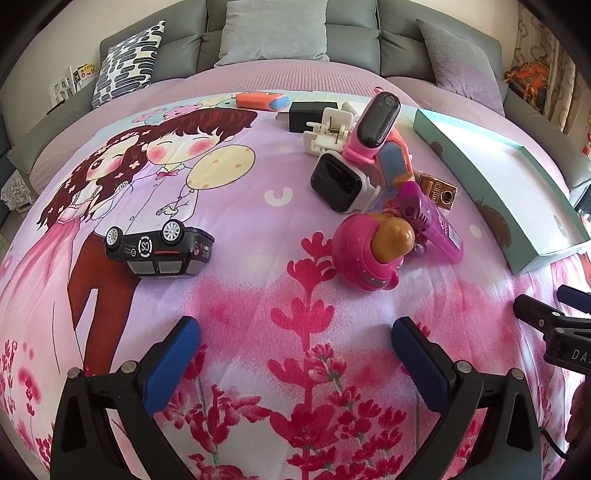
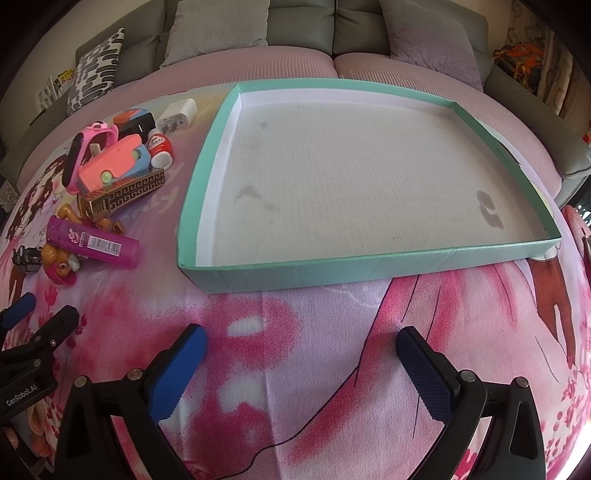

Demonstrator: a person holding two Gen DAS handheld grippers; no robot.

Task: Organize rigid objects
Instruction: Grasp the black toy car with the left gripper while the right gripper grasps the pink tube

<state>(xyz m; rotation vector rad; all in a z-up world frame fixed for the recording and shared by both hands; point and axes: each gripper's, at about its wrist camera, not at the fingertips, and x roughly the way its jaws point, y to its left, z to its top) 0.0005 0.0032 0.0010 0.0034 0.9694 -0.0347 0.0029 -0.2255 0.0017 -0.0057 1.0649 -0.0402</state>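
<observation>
A heap of small toys and gadgets lies on a printed bedspread (image 1: pixel 258 206), waiting to be sorted into the empty teal tray (image 2: pixel 369 264) just to its right. In the heap: a pink dome toy (image 1: pixel 364 251) nearest the camera, a magenta tube (image 1: pixel 436 225) touching it, a white-cased watch (image 1: pixel 341 181), a black-faced band (image 1: pixel 378 120) propped on its pink strap, an orange-and-blue case (image 2: pixel 118 164) and a gold patterned box (image 2: pixel 125 192) under it. A white clip (image 1: pixel 327 129), a black adapter (image 1: pixel 312 114) and an orange eraser (image 1: pixel 260 100) sit at the far edge. A black toy car (image 1: pixel 159 251) lies on its roof, well apart to the left of the heap.

The left gripper (image 1: pixel 295 354) hovers low over the bedspread, near side of the heap, its blue-padded jaws wide apart and holding nothing. The right gripper (image 2: pixel 301 363) faces the tray's near wall, jaws likewise spread and empty.

Nothing has reached the tray yet; its white floor shows only faint stains. The split looks deliberate: one claw fronts the clutter to pick, the other fronts the tray to receive or steady it. The dome toy is probably the easiest first grab, though its round shell may slip between the pads. A grey sofa (image 2: pixel 303 29) with cushions closes the far side.
</observation>
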